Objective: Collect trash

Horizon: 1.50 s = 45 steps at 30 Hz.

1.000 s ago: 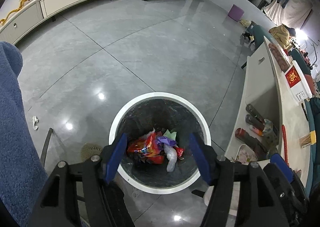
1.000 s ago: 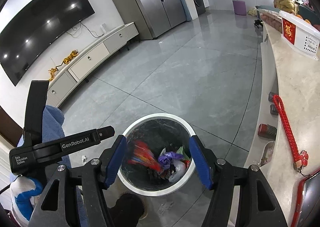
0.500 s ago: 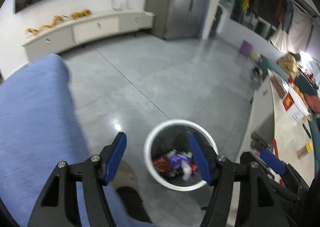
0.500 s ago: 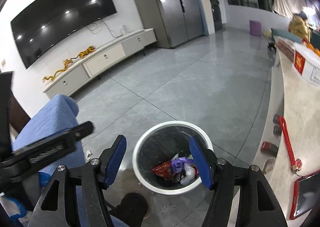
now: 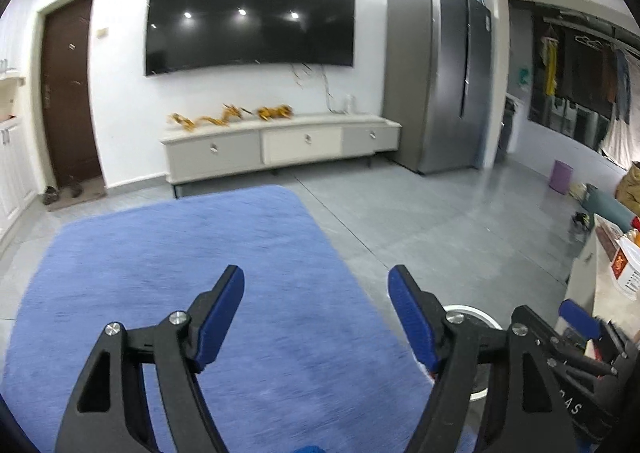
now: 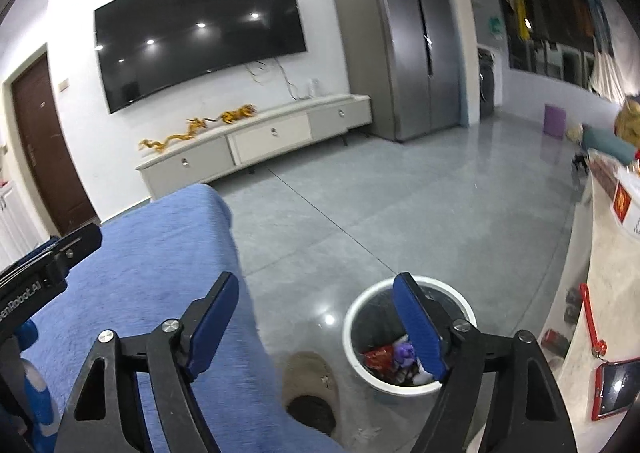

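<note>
A white-rimmed round trash bin stands on the grey floor, with red, purple and white wrappers inside. In the left wrist view only a sliver of the bin's rim shows behind the right finger. My left gripper hangs over a blue plush surface, jaws opening with nothing between them. My right gripper is raised above the floor beside the bin, jaws opening and empty. Its right finger overlaps the bin in the picture.
A pale counter with a red strap and a red-cased phone runs along the right. A slipper lies left of the bin. Far off are a TV cabinet, a wall TV, a fridge and a brown door.
Both grippers have lifted and tilted up from over the bin, so the far wall now shows. The left one swung left over the blue surface. Both pairs of jaws stand wider.
</note>
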{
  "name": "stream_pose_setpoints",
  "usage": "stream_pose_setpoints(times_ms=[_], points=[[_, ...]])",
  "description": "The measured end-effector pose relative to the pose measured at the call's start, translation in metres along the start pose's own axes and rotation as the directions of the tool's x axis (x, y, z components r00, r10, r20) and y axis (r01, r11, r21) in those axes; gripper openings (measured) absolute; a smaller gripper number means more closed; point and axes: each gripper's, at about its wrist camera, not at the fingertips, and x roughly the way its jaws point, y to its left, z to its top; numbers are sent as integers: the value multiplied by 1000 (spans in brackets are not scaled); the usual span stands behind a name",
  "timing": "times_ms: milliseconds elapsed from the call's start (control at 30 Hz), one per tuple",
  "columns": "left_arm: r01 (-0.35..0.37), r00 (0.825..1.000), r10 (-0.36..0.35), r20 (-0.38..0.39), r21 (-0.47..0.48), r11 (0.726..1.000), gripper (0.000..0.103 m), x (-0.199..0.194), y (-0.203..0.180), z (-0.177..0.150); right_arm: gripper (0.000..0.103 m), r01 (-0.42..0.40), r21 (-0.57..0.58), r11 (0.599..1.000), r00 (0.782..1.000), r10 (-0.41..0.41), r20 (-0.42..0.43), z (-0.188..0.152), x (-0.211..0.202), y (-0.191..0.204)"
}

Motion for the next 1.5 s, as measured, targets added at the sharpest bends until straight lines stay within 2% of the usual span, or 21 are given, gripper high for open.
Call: stream_pose_setpoints(times_ms=[33, 100, 200, 367, 467, 700, 967, 1500], points=[[-16, 1000, 16, 11, 3, 1000, 74, -7, 6, -3, 89, -2, -10, 1000, 1000, 2, 8, -1, -3, 6], [-34, 999, 35, 19, -4, 999, 86, -17, 18, -9, 93, 0, -40, 999, 1000, 1, 31, -4, -11, 20], [-63, 997, 64, 45, -16, 998, 93, -33, 29, -19, 101, 13, -80, 997, 998, -8, 57, -7, -21, 35], [-86, 993, 90, 70, -51, 995, 102, -54, 40, -29, 103, 27, -110, 994, 996, -17, 88, -10, -33, 46], [-106, 989, 111, 97, -52, 993, 103, -69, 40, -33, 103, 31, -114, 993, 995, -19, 100, -14, -38, 44], [-166, 980, 169, 104, -44, 985, 103, -84, 34, -39, 103, 43, -96, 994, 992, -30, 126, -20, -51, 33], [-183, 974, 186, 128, -33, 983, 103, -98, 24, -42, 103, 62, -72, 995, 986, -50, 157, -20, -63, 24], [-189, 971, 192, 141, -33, 981, 103, -109, 29, -42, 103, 77, -78, 994, 981, -62, 182, -24, -79, 21]])
